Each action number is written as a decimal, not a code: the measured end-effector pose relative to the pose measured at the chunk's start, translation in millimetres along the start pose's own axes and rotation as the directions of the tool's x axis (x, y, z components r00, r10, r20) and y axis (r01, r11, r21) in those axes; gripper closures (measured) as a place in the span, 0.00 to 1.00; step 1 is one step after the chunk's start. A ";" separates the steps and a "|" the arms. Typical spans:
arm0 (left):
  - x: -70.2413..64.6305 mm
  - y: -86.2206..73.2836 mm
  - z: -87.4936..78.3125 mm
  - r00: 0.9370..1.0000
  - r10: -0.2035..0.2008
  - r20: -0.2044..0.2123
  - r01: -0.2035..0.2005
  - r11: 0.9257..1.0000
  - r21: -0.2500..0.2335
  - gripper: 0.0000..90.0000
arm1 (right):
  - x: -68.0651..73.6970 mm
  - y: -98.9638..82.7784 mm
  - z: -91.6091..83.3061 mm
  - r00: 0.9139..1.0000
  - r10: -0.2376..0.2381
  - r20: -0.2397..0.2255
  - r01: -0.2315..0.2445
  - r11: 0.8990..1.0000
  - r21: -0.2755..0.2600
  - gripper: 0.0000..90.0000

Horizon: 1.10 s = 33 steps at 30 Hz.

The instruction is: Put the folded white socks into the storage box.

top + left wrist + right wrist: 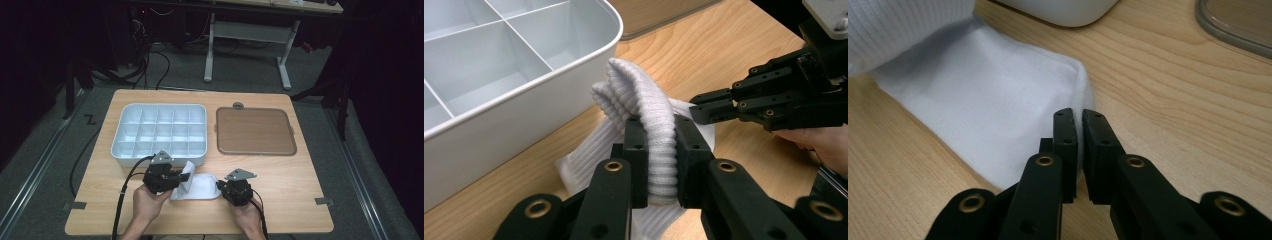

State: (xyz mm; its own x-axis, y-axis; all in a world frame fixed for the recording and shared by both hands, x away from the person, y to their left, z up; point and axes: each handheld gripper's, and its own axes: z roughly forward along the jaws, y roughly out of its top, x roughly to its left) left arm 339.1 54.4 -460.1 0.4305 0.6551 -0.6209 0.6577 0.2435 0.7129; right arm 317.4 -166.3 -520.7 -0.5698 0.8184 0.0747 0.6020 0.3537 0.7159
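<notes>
White sock (197,184) lying on the wooden desk (295,200), near the front edge, just in front of the white compartment tray (159,131). One end of the sock is ribbed, lifted off the desk and folded over; the other end is smooth and lies flat.

Left claw (660,150), seen in the left gripper view: its two black jaws are closed tightly on a raised fold of the ribbed part of the sock, with the fabric bulging above them. In the high view the left claw (172,177) sits at the sock's left end, just in front of the tray's near wall.

Right claw (1079,131), seen in the right gripper view: its jaws are pressed almost together, pinching the thin edge of the smooth part of the sock at desk level. In the high view the right claw (222,186) sits at the sock's right end.

Brown flat lid (255,131) with a pale rim, lying on the desk to the right of the tray, well apart from the sock.

No brand, label or writing can be read on any item.
</notes>
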 end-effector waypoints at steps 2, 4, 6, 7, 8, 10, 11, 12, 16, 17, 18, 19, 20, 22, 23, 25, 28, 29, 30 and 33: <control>-0.7 -1.3 1.0 1.000 -0.004 0.000 0.004 1.000 0.001 0.88 | 1.8 0.2 1.4 1.000 0.005 -0.005 -0.005 1.000 0.001 0.95; -0.5 -3.0 2.4 1.000 -0.011 0.001 0.011 1.000 0.005 0.88 | 2.7 0.1 2.3 1.000 0.001 -0.010 -0.001 1.000 0.000 0.95; -0.2 -4.8 4.0 1.000 -0.010 -0.002 0.010 1.000 0.013 0.88 | 3.8 0.2 2.4 1.000 0.003 -0.012 -0.003 1.000 0.002 0.95; -0.2 -5.4 4.7 1.000 -0.009 -0.001 0.009 1.000 0.013 0.88 | 3.9 0.2 2.4 1.000 0.003 -0.012 -0.003 1.000 0.001 0.95; -0.4 -6.0 5.4 1.000 -0.012 -0.002 0.012 1.000 0.014 0.88 | 3.7 0.2 2.6 1.000 0.003 -0.012 -0.003 1.000 0.000 0.95; -0.6 -6.6 6.6 1.000 -0.010 -0.001 0.010 1.000 0.018 0.88 | 3.4 0.1 3.1 1.000 0.003 -0.012 -0.003 1.000 -0.001 0.95; -1.0 -6.8 7.4 1.000 -0.011 -0.002 0.011 1.000 0.018 0.88 | 3.2 0.1 3.1 1.000 0.004 -0.012 -0.004 1.000 0.000 0.95; -1.2 -6.9 7.9 1.000 -0.011 -0.001 0.011 1.000 0.020 0.88 | 3.1 0.2 3.2 1.000 0.007 -0.012 -0.006 1.000 0.001 0.95; -4.6 -8.4 11.4 1.000 -0.007 0.004 0.007 1.000 0.028 0.88 | 2.8 0.2 3.1 1.000 0.006 -0.014 -0.006 1.000 0.003 0.95; -5.5 -9.0 12.2 1.000 -0.004 0.006 0.004 0.999 0.032 0.88 | 2.9 0.2 3.2 1.000 0.008 -0.013 -0.008 1.000 0.004 0.95; -6.4 -9.9 13.4 1.000 0.000 0.010 -0.001 0.999 0.036 0.88 | 3.0 0.3 3.3 1.000 0.008 -0.012 -0.008 1.000 0.005 0.95; -7.1 -10.5 14.6 1.000 -0.002 0.009 0.002 0.999 0.034 0.88 | 2.9 0.3 3.6 1.000 0.008 -0.012 -0.008 1.000 0.006 0.95; -7.5 -11.6 16.4 1.000 -0.001 0.006 0.000 0.999 0.037 0.88 | 2.8 0.3 3.9 1.000 0.006 -0.013 -0.006 1.000 0.006 0.95; -7.6 -13.4 20.2 1.000 0.002 -0.003 -0.002 0.999 0.051 0.88 | 2.5 0.4 4.1 1.000 0.008 -0.013 -0.008 1.000 0.006 0.95; -8.0 -14.1 21.7 1.000 0.007 -0.006 -0.006 0.998 0.055 0.88 | 2.2 0.2 4.1 1.000 0.005 -0.014 -0.005 1.000 0.004 0.95; -9.9 -15.2 24.7 1.000 0.009 -0.002 -0.009 0.998 0.054 0.88 | 1.8 -0.8 4.7 1.000 0.006 -0.012 -0.006 1.000 0.006 0.95; -10.6 -17.5 27.6 1.000 0.008 0.004 -0.008 0.998 0.061 0.87 | 0.8 -1.2 5.2 1.000 0.002 -0.011 -0.002 1.000 0.008 0.95; -10.7 -18.8 29.4 1.000 0.003 0.003 -0.003 0.998 0.059 0.87 | 0.8 -1.2 5.4 1.000 0.004 -0.011 -0.004 1.000 0.010 0.95; -10.7 -18.8 29.4 1.000 0.003 0.003 -0.003 0.998 0.059 0.87 | 0.8 -1.2 5.4 1.000 0.004 -0.011 -0.004 1.000 0.010 0.95; -8.9 -22.4 34.7 1.000 0.006 -0.002 -0.006 0.997 0.077 0.87 | 0.7 -1.2 5.5 1.000 0.005 -0.008 -0.005 1.000 0.013 0.95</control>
State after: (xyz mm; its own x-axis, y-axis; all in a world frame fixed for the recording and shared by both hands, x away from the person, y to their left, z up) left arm 342.0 18.3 -481.9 0.4332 0.6579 -0.6160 0.7005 0.1842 0.6894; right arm 319.3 -163.7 -525.3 -0.5714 0.8163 0.0840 0.6121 0.3558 0.7062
